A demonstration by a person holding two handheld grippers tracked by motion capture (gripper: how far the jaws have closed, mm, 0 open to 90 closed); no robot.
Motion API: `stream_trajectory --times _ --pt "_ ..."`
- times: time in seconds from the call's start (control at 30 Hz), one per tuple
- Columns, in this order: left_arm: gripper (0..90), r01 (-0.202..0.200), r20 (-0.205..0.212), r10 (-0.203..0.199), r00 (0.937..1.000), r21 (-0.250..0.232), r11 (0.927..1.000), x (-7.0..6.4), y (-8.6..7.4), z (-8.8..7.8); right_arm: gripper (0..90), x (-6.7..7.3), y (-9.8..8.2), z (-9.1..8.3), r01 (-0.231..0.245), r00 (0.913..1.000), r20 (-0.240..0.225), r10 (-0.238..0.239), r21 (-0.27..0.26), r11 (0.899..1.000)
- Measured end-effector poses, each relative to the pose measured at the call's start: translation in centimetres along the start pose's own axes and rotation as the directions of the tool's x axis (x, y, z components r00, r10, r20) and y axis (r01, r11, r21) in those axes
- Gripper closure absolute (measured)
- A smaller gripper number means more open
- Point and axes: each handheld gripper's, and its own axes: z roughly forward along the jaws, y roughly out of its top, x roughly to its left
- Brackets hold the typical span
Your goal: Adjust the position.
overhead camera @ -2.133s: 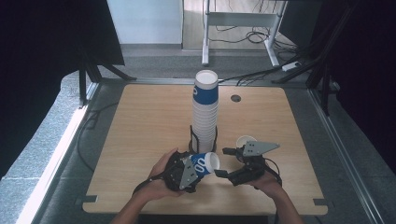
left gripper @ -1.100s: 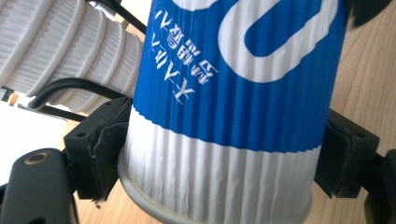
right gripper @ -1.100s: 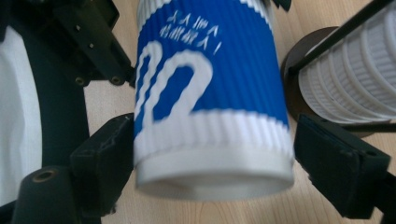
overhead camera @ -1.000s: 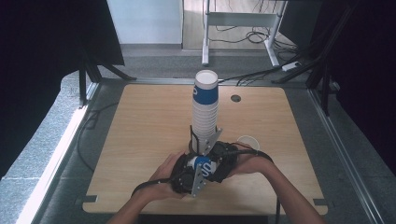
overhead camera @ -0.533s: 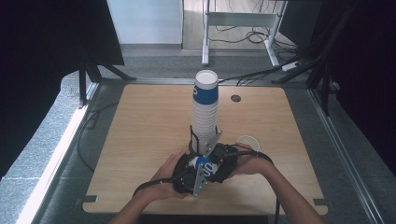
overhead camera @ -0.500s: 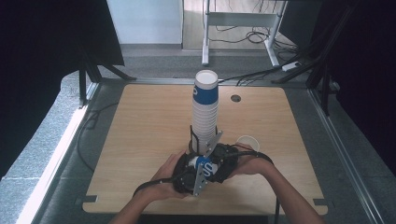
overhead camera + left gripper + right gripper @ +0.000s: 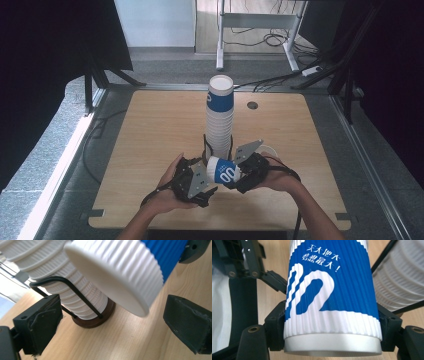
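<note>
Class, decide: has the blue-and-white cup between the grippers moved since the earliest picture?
Hardly: the cup still lies just in front of the cup stack, now clamped by the right gripper.

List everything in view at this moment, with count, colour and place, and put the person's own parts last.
Held cup: one, blue and white ribbed paper, lying sideways between the two grippers, near table edge.
Cup stack: one tall stack, white with a blue top cup, table centre.
Stack holder: one, dark round base with black wire uprights, under the stack.
Loose cup: one, white, right of the stack.
Table: one, light wood.
Left gripper: black, jaws just opened, pads apart from the cup base.
Right gripper: black, shut on the held cup.
Hands: two, near edge.
</note>
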Motion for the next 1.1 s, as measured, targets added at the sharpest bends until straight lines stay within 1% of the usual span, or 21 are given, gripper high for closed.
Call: stream_trajectory --times 0.03,0.07,0.13,0.2,0.27,0.3,0.33,0.37,0.4,0.47,0.5,0.57,0.63,0.67,0.73,0.83,0.9,0.93,1.0,1.07,1.1 --pt "2.8 0.026 0.01 -0.026 0.9996 -0.016 0.9995 0.1 -0.1 -0.2 27.5 0.0 -0.1 -0.2 -0.005 1.0 0.003 0.005 -0.021 1.0" --pt "2.8 0.039 0.014 -0.039 0.9992 -0.021 0.999 0.2 -0.2 -0.3 27.5 0.0 -0.3 -0.4 -0.015 0.9999 0.005 0.015 -0.048 0.999" --pt "3.0 0.084 0.029 -0.083 0.9962 -0.039 0.9957 0.4 -0.4 -0.5 27.6 0.0 -0.6 -0.6 -0.017 0.9997 0.015 0.019 -0.092 0.996" --pt "3.2 0.129 0.049 -0.127 0.9908 -0.051 0.9903 0.6 -0.6 -0.7 27.5 0.1 -0.8 -0.8 -0.023 0.9994 0.024 0.026 -0.128 0.991" --pt "3.5 0.177 0.074 -0.172 0.9824 -0.069 0.9819 0.9 -0.9 -0.8 27.5 0.2 -1.1 -1.0 -0.032 0.9987 0.032 0.038 -0.171 0.985" --pt "3.7 0.208 0.09 -0.201 0.9755 -0.081 0.9747 1.0 -1.0 -0.8 27.5 0.2 -1.1 -1.0 -0.035 0.9986 0.032 0.042 -0.185 0.982" --pt "3.8 0.225 0.098 -0.216 0.9715 -0.087 0.9706 1.1 -1.1 -0.8 27.5 0.3 -1.3 -1.1 -0.037 0.9982 0.039 0.046 -0.208 0.977" --pt "4.0 0.247 0.109 -0.237 0.9654 -0.096 0.9642 1.2 -1.2 -0.8 27.5 0.3 -1.4 -1.2 -0.042 0.998 0.038 0.051 -0.22 0.975" --pt "4.2 0.256 0.117 -0.245 0.9625 -0.097 0.9617 1.2 -1.2 -0.8 27.5 0.4 -1.5 -1.3 -0.048 0.9973 0.042 0.06 -0.239 0.97" --pt "4.2 0.288 0.135 -0.273 0.9525 -0.111 0.9511 1.4 -1.3 -0.8 27.5 0.5 -1.6 -1.4 -0.056 0.9963 0.048 0.072 -0.268 0.962" --pt "4.5 0.299 0.144 -0.282 0.9486 -0.115 0.9473 1.4 -1.4 -0.8 27.5 0.6 -1.7 -1.4 -0.064 0.9953 0.051 0.082 -0.288 0.955" --pt "4.7 0.324 0.164 -0.303 0.9387 -0.122 0.9381 1.5 -1.5 -0.8 27.5 0.7 -1.9 -1.4 -0.07 0.9943 0.055 0.091 -0.311 0.948" --pt "4.9 0.341 0.172 -0.318 0.9325 -0.126 0.9317 1.5 -1.6 -0.8 27.5 0.8 -2.1 -1.4 -0.075 0.993 0.061 0.101 -0.336 0.939" --pt "4.9 0.353 0.174 -0.33 0.928 -0.129 0.9266 1.5 -1.7 -0.8 27.5 0.8 -2.2 -1.4 -0.08 0.9923 0.061 0.108 -0.35 0.933" --pt "5.4 0.375 0.188 -0.348 0.9185 -0.135 0.9172 1.5 -1.8 -0.9 27.5 1.0 -2.6 -1.4 -0.096 0.9901 0.058 0.128 -0.392 0.915" --pt "6.3 0.38 0.194 -0.352 0.9157 -0.134 0.9152 1.5 -1.9 -1.0 27.5 1.3 -3.0 -1.5 -0.106 0.9869 0.063 0.148 -0.438 0.893" --pt "6.9 0.396 0.21 -0.364 0.9075 -0.142 0.9071 1.6 -1.9 -1.1 27.5 1.6 -3.2 -1.4 -0.112 0.9849 0.064 0.161 -0.473 0.874" --pt "6.9 0.4 0.213 -0.366 0.9058 -0.144 0.9053 1.6 -1.9 -1.1 27.5 1.8 -3.4 -1.4 -0.115 0.9839 0.063 0.167 -0.491 0.864" --pt "6.9 0.409 0.221 -0.372 0.9014 -0.149 0.9006 1.6 -2.0 -1.2 27.5 1.9 -3.6 -1.2 -0.115 0.9827 0.067 0.173 -0.507 0.854" --pt "6.9 0.412 0.223 -0.375 0.8995 -0.147 0.8993 1.5 -2.0 -1.2 27.5 2.0 -3.7 -1.0 -0.118 0.9819 0.067 0.177 -0.515 0.849" --pt "6.9 0.414 0.226 -0.378 0.898 -0.146 0.8983 1.5 -2.1 -1.2 27.5 2.1 -3.8 -0.9 -0.117 0.9819 0.068 0.177 -0.515 0.849"
